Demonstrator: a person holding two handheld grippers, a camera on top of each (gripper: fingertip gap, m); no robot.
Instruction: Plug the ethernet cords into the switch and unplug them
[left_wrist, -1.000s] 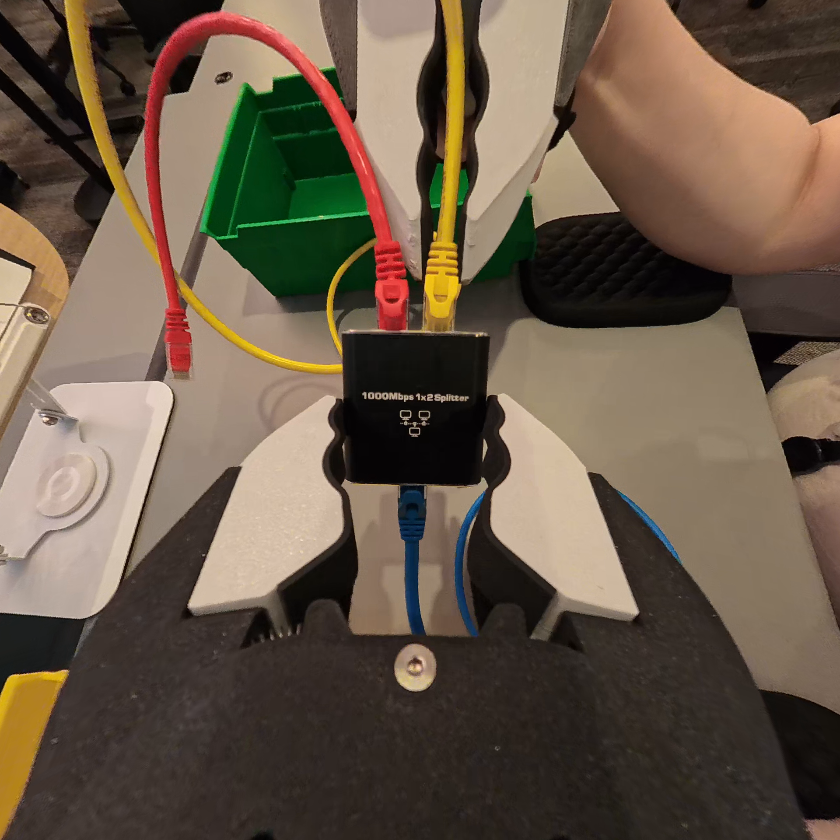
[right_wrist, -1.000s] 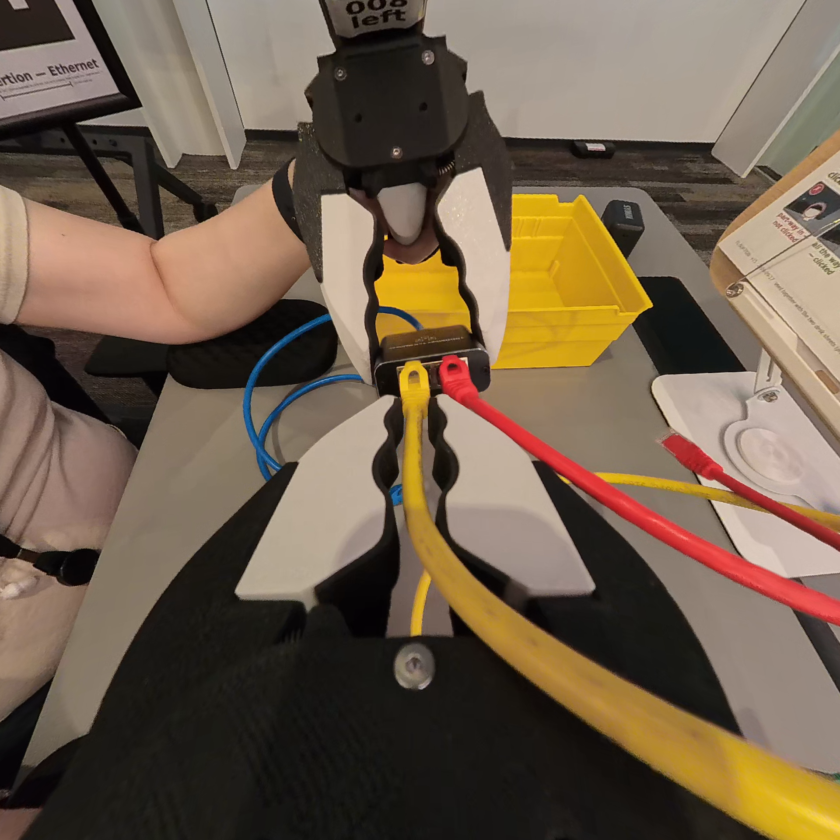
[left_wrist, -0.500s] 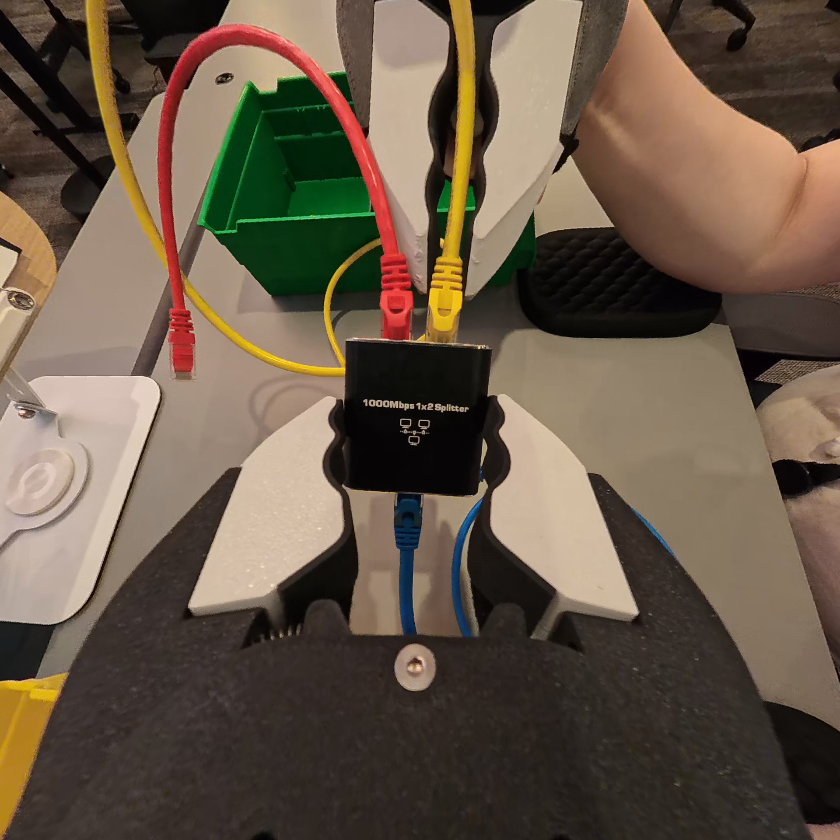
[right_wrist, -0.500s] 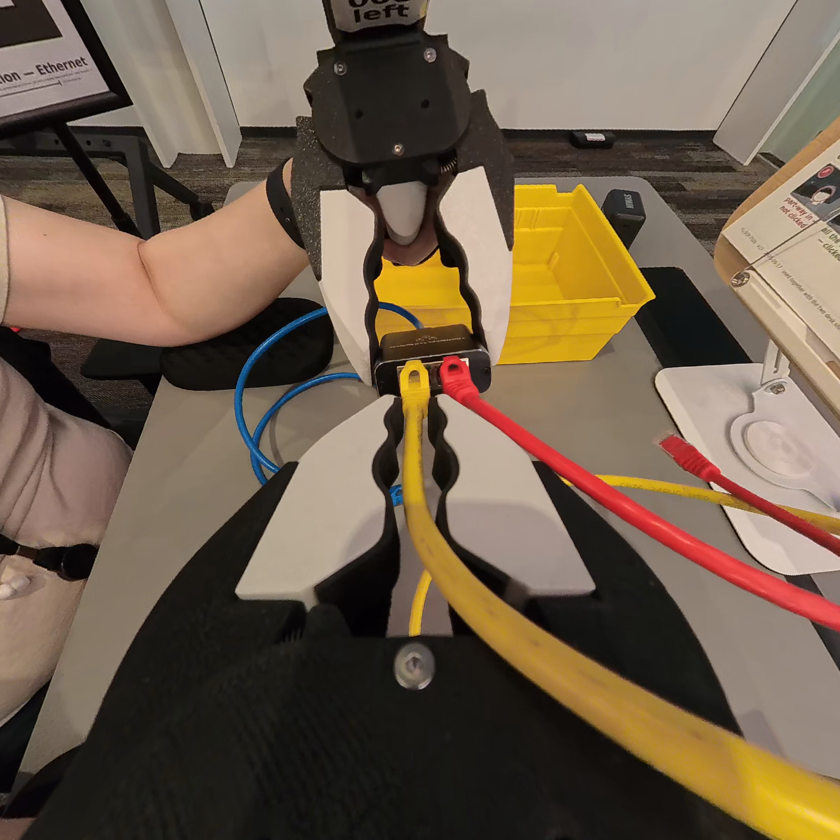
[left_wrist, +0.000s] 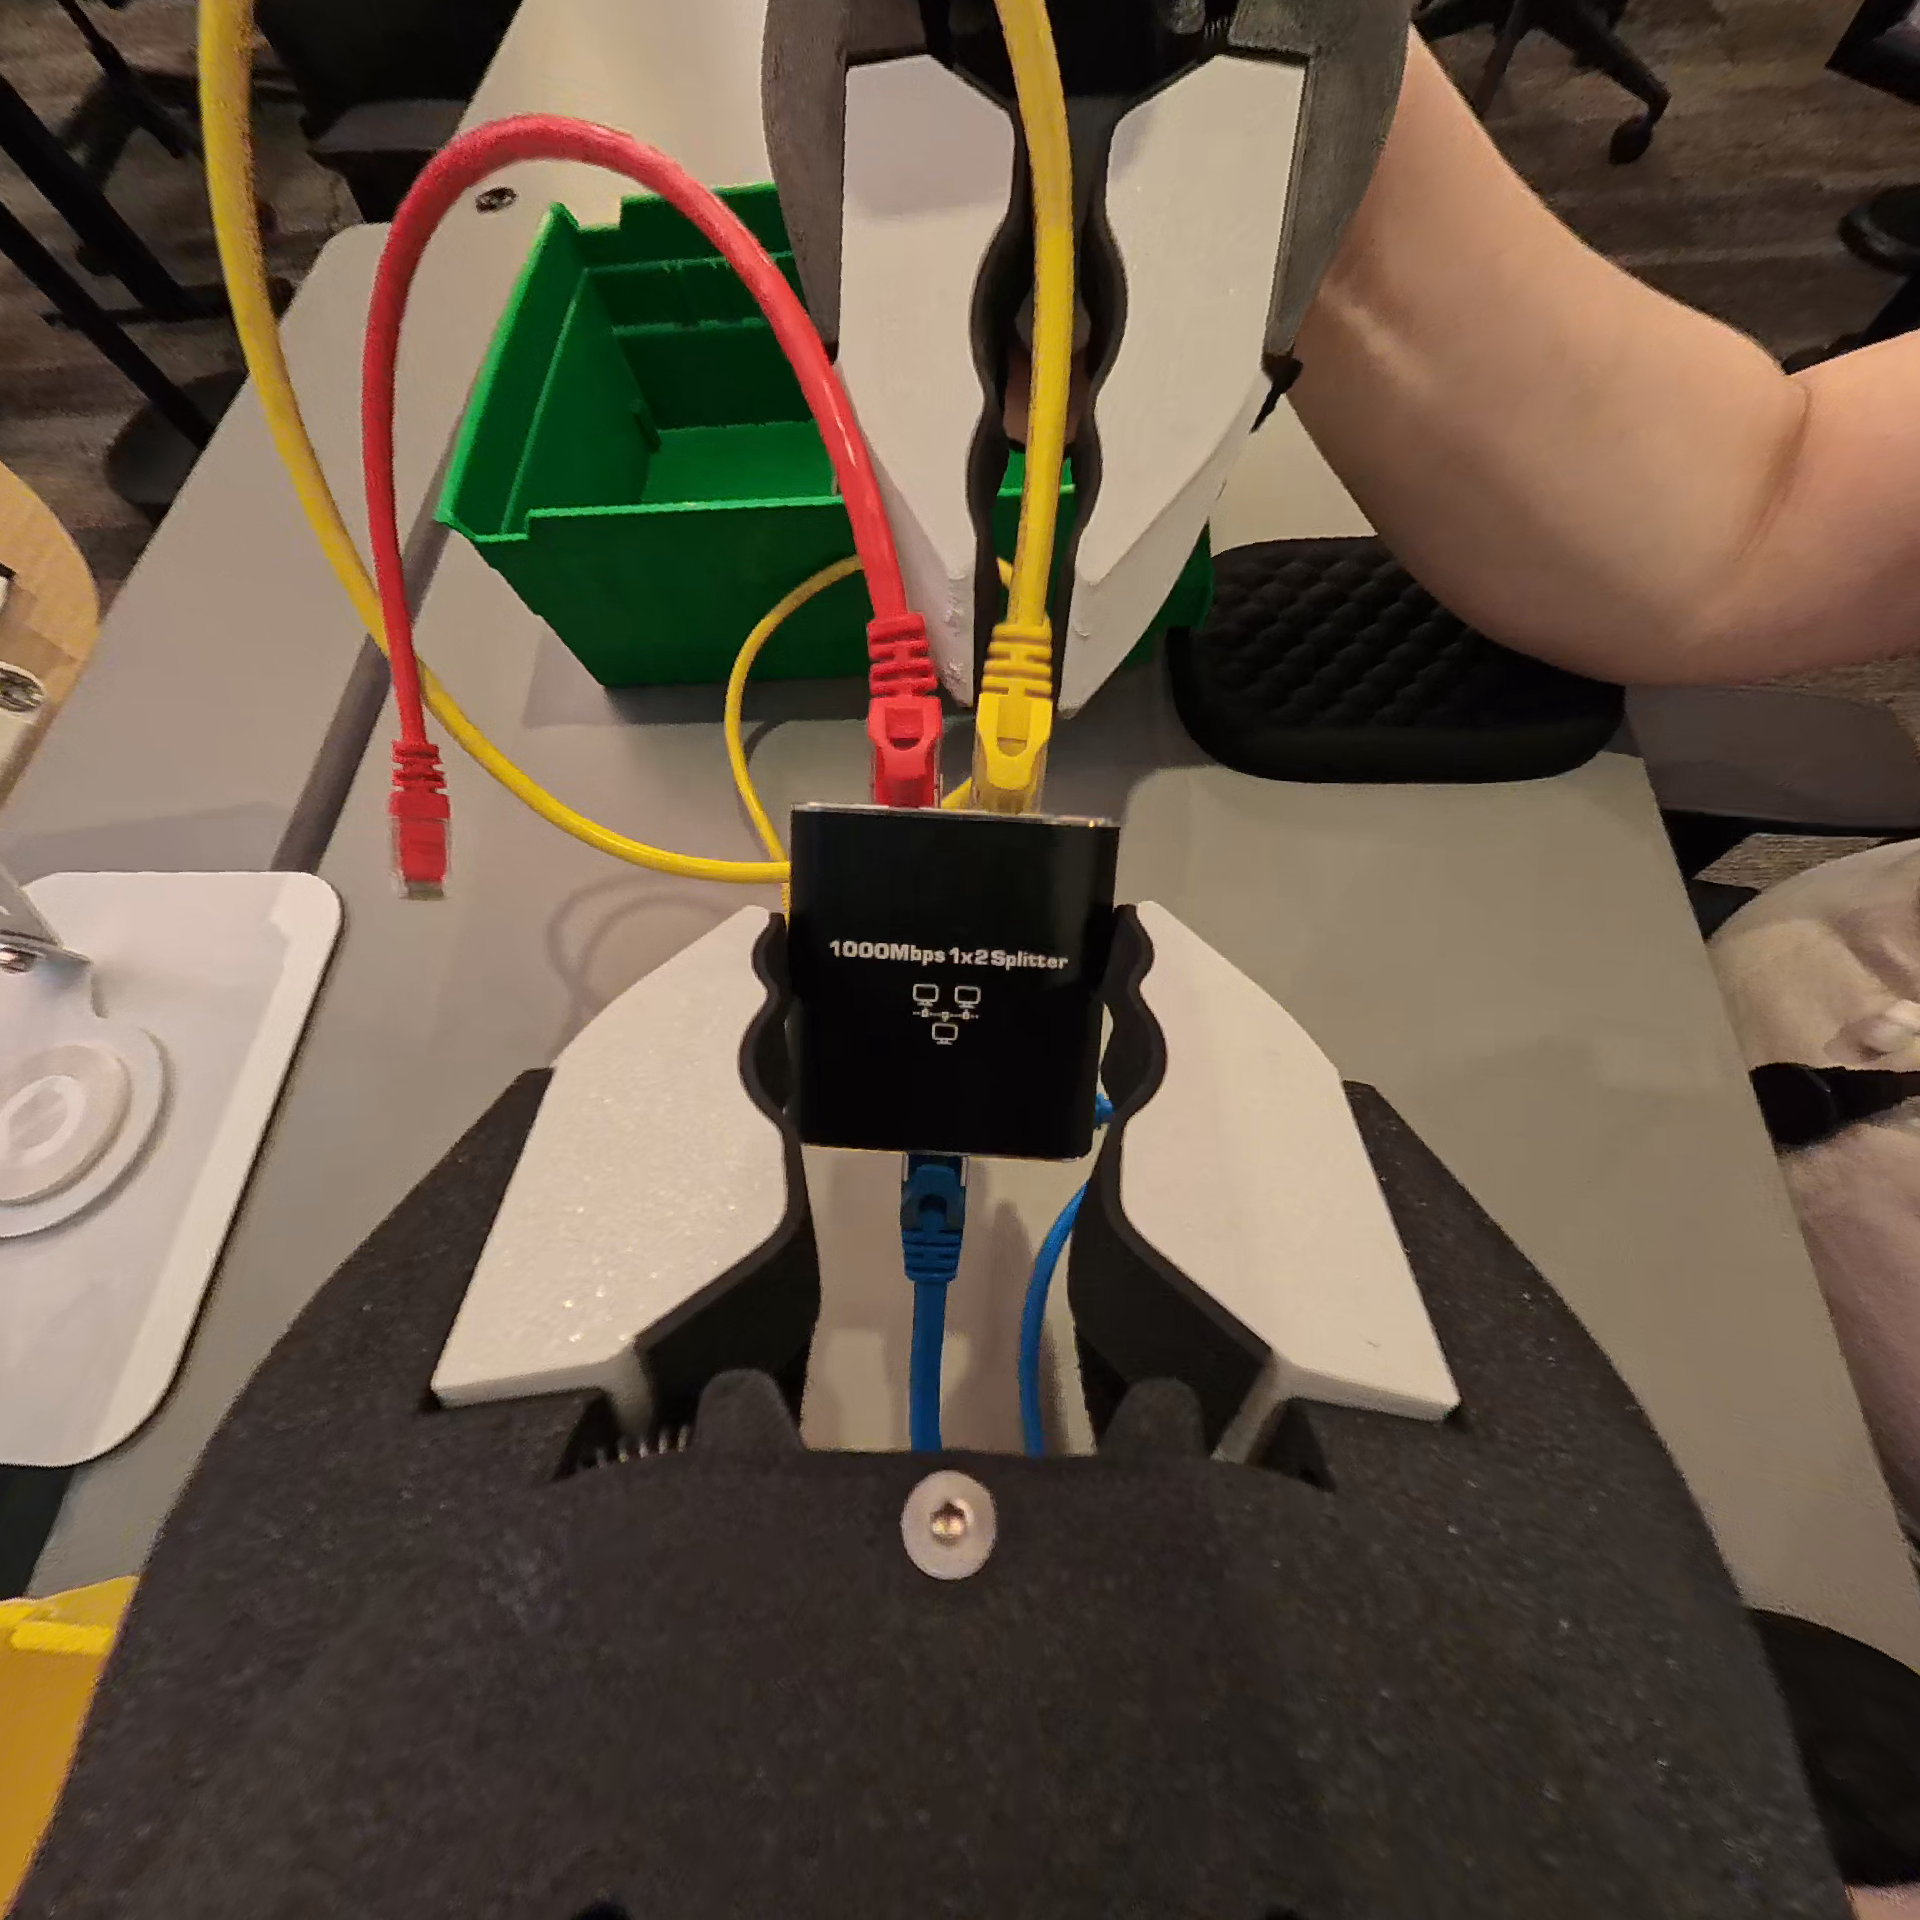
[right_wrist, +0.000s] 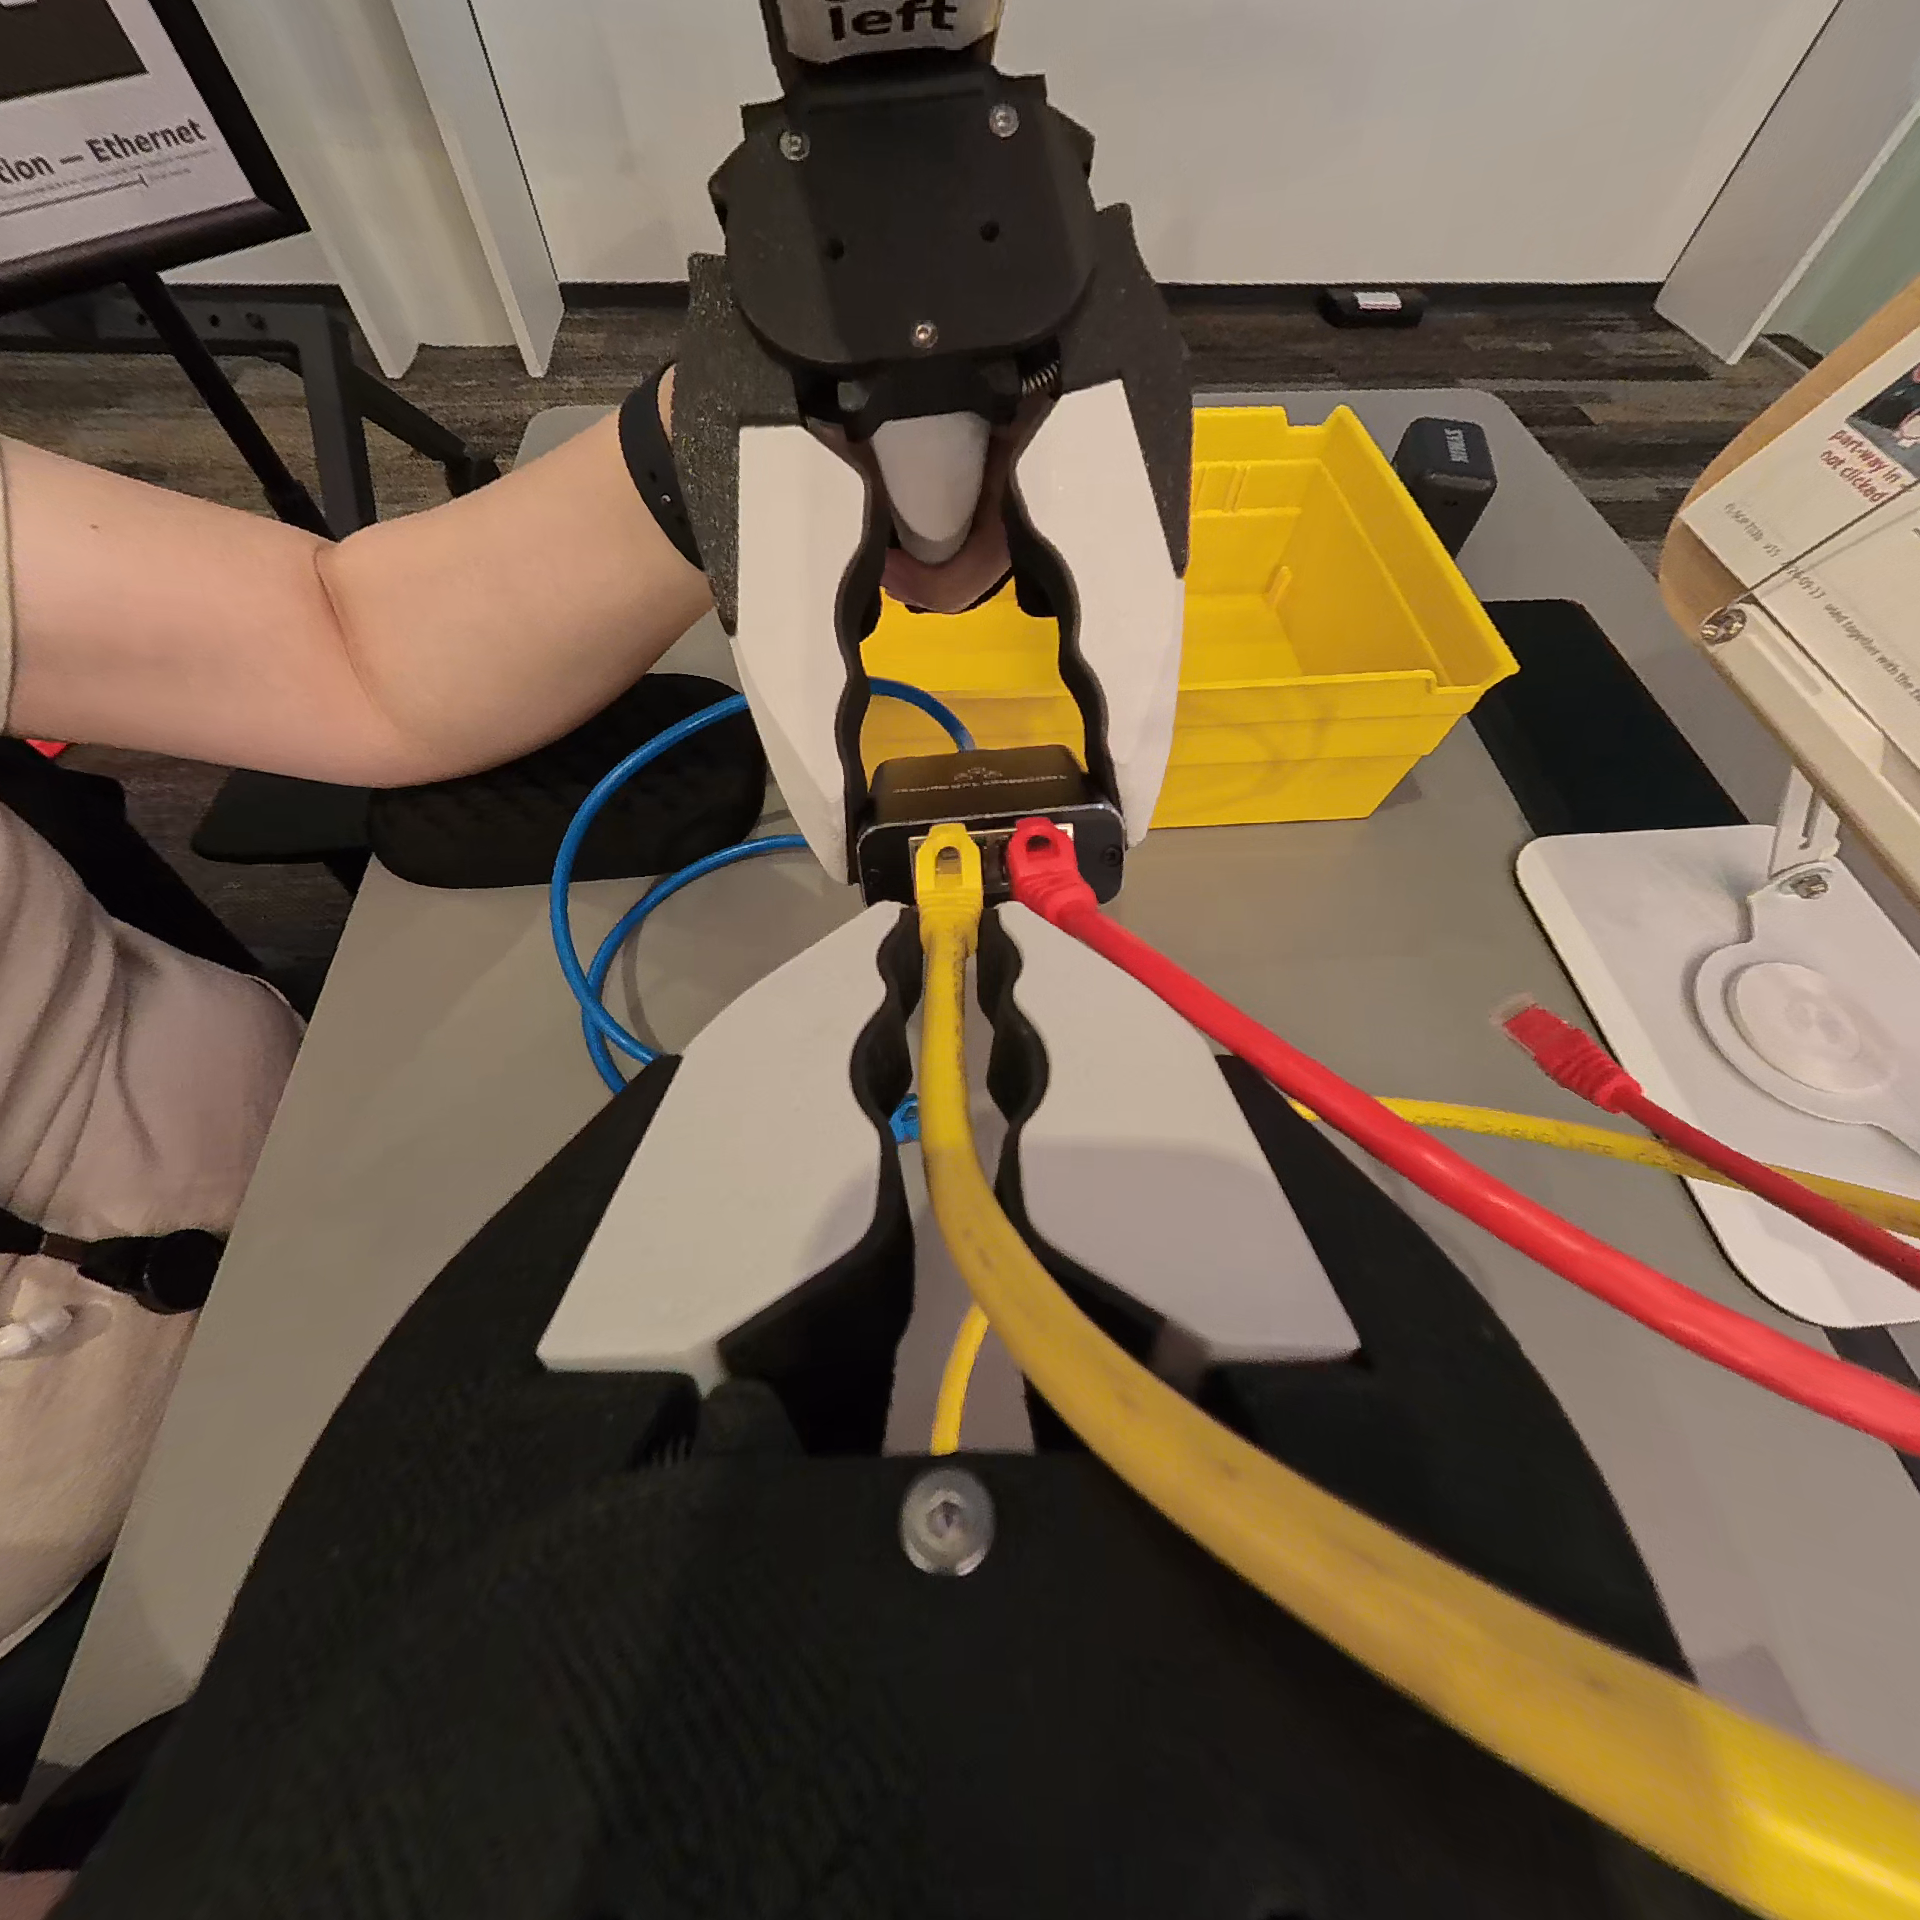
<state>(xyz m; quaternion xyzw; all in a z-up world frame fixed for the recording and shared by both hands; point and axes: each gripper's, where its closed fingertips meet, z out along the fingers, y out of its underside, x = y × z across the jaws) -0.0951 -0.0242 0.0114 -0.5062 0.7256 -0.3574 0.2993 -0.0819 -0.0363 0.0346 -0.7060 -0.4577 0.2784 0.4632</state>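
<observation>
The grey tabletop is carrying everything. Above it, the left hand-held gripper is clamping the black switch by its two sides — long axis running away from that gripper, two-port end pointing far. The right hand-held gripper, nearly shut, is pinching the yellow cord just behind its plug, seated beside the red cord. The blue cord is entering the near end.
</observation>
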